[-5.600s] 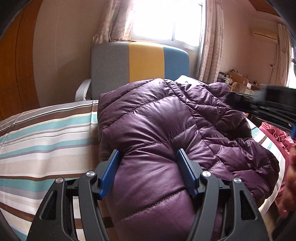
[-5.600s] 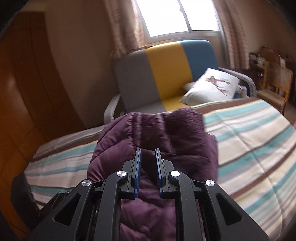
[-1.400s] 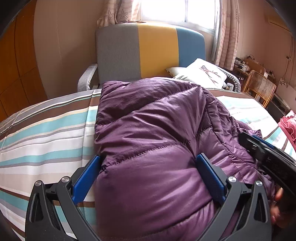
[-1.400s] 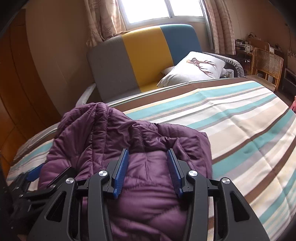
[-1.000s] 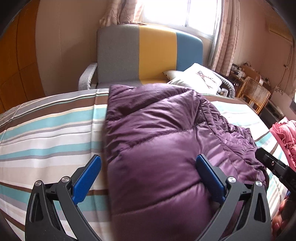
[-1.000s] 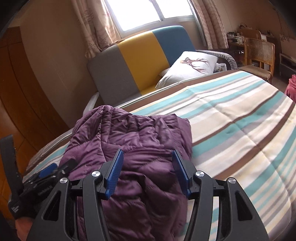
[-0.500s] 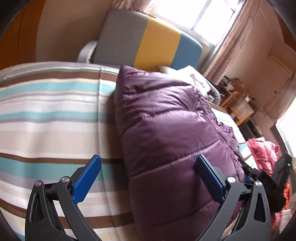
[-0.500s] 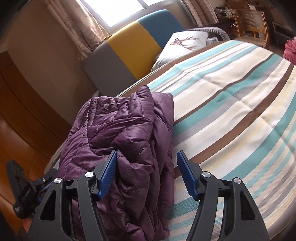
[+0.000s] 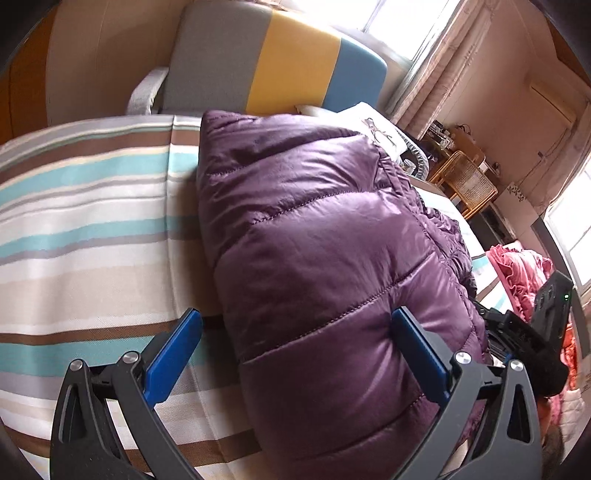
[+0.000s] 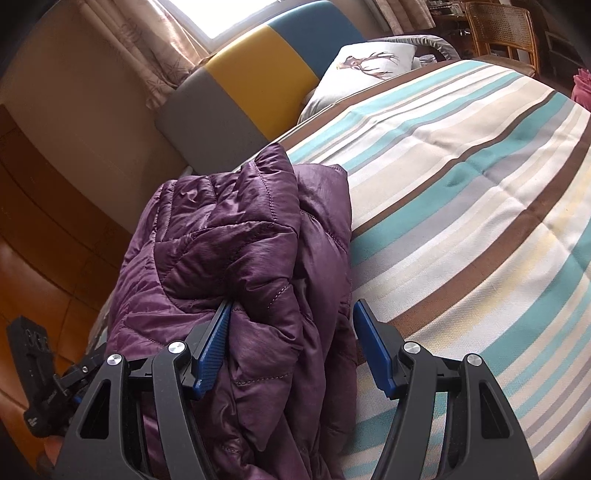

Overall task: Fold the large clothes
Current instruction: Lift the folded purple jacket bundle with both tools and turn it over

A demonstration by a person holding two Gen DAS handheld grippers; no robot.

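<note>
Two grippers: both spread wide, neither clamped on anything
Jacket (image 9: 317, 258): purple, quilted, folded in a bundle on the bed (image 9: 92, 229), near its edge
Left gripper (image 9: 295, 350): jaws released, straddling jacket's near end, right pad touching fabric
Right gripper (image 10: 291, 350): jaws released, left pad pressed into a jacket (image 10: 240, 258) fold, right pad over bed (image 10: 461, 184)
Sofa (image 9: 280, 62): grey, yellow, blue, behind bed
Pillow (image 10: 369, 62): deer print, on sofa
Pink cloth (image 9: 517, 266): beyond jacket, right side

Daylight is admitted through an overexposed window (image 9: 384, 22) ahead of the tongs; edges are curved and vignetted.
</note>
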